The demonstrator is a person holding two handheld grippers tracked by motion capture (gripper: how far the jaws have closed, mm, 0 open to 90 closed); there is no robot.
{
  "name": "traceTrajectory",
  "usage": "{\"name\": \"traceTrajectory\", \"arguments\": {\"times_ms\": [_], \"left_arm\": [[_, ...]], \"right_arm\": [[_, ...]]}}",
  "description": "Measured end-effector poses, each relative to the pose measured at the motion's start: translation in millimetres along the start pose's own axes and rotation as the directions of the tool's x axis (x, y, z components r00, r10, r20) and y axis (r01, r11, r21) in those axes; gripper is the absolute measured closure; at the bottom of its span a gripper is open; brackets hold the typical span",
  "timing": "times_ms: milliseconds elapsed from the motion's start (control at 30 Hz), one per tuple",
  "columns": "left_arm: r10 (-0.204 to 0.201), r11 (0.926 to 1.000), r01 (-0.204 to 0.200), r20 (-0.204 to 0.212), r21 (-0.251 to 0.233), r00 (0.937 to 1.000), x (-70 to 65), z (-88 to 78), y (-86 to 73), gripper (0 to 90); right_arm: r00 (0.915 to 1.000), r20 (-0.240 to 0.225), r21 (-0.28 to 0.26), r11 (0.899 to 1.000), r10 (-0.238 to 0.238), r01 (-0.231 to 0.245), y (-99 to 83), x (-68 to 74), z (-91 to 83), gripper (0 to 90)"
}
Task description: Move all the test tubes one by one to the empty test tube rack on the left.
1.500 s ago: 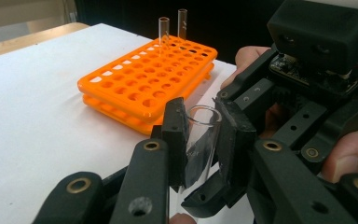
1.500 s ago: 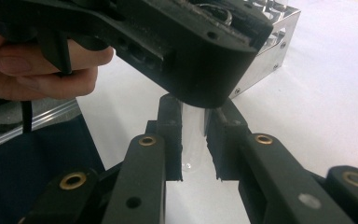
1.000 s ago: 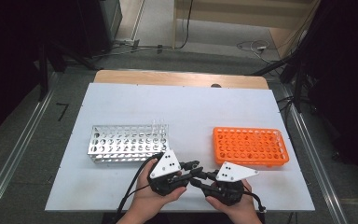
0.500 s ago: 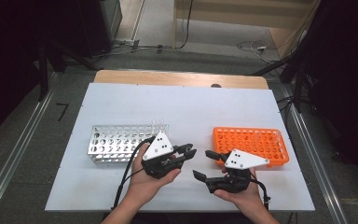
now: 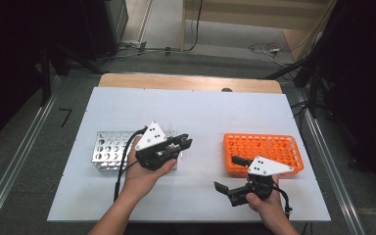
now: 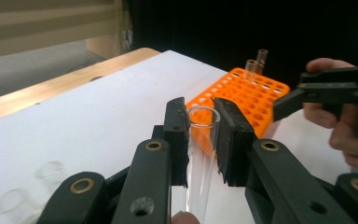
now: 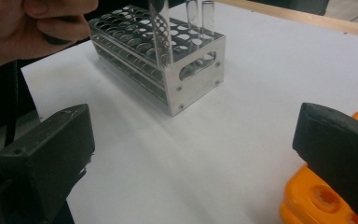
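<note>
1. A white board (image 5: 200, 117) covers the table, and a strip of bare wood (image 5: 191, 82) shows at its far edge.
2. Around the table lies a grey floor with metal rails (image 5: 10, 171) on both sides. Loose cables (image 5: 264, 48) lie on the floor beyond, and the room's sides are dark.
3. A metal rack (image 5: 108, 152) with rows of round holes stands on the left part of the board. In the right gripper view two clear tubes (image 7: 200, 11) stand upright at its near end.
4. An orange rack (image 5: 274, 149) sits on the right part of the board, well apart from the metal one. In the left gripper view two tubes (image 6: 256, 65) stand at its far corner.
5. The left gripper (image 5: 183, 143) is in the left hand (image 5: 144, 176), just beside the metal rack's right end, pointing toward the orange rack.
6. Its jaws are clenched on a glass tube (image 6: 200, 158). In the left gripper view the tube stands between the two pads with its open rim level with the jaw tips and its length running down between the arms.
7. The tube's lower end is cut off at the bottom of that view, so I cannot tell how far it reaches.
8. The right gripper (image 5: 229, 172) is in the right hand (image 5: 267, 208), near the front edge of the board, just in front of the orange rack.
9. Its jaws have just been opening and now stand wide apart with nothing between them, only bare board.
</note>
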State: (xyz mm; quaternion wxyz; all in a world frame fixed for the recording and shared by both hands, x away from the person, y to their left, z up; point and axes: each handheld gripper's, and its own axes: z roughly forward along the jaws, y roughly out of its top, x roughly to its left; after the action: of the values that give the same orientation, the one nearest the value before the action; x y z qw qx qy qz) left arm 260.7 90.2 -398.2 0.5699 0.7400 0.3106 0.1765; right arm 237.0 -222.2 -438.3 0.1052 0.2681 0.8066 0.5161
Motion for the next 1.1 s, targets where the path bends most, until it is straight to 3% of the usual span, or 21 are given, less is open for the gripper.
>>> {"name": "traceTrajectory", "arguments": {"times_ms": [233, 367, 600, 867, 1033, 1100], "left_arm": [[-0.036, 0.9992, 0.035, -0.049, -0.020, 0.9982, 22.7, -17.2, 2.2, 75.5], [-0.023, 0.9996, 0.021, -0.077, -0.021, 0.9968, 28.8, -21.5, 3.1, 75.5], [-0.038, 0.9990, 0.035, -0.127, -0.028, 0.9912, 45.6, -26.8, 2.5, 75.5], [-0.063, 0.9972, 0.052, -0.211, -0.054, 0.9754, 67.0, -30.4, -0.6, 75.5], [-0.073, 0.9960, 0.057, -0.264, -0.069, 0.9616, 76.8, -25.5, -4.8, 75.5], [-0.072, 0.9962, 0.056, -0.273, -0.066, 0.9592, 79.6, -23.1, -6.8, 75.5]], "right_arm": [[0.9992, 0.040, -0.004, 1.000, 0.008, -0.008, -6.7, -13.8, -18.3, 0.0], [0.9980, 0.063, 0.002, 1.000, 0.010, -0.010, -8.6, -20.3, -22.1, 0.0], [0.9969, 0.078, 0.013, 1.000, 0.010, -0.011, -12.3, -24.2, -25.2, 0.0], [0.9959, 0.088, 0.021, 1.000, 0.018, -0.020, -15.7, -27.4, -26.7, 0.0], [0.9954, 0.093, 0.019, 0.999, 0.024, -0.026, -16.7, -27.1, -28.6, 0.0], [0.9951, 0.096, 0.019, 1.000, 0.022, -0.024, -17.0, -27.5, -29.5, 0.0]]}}
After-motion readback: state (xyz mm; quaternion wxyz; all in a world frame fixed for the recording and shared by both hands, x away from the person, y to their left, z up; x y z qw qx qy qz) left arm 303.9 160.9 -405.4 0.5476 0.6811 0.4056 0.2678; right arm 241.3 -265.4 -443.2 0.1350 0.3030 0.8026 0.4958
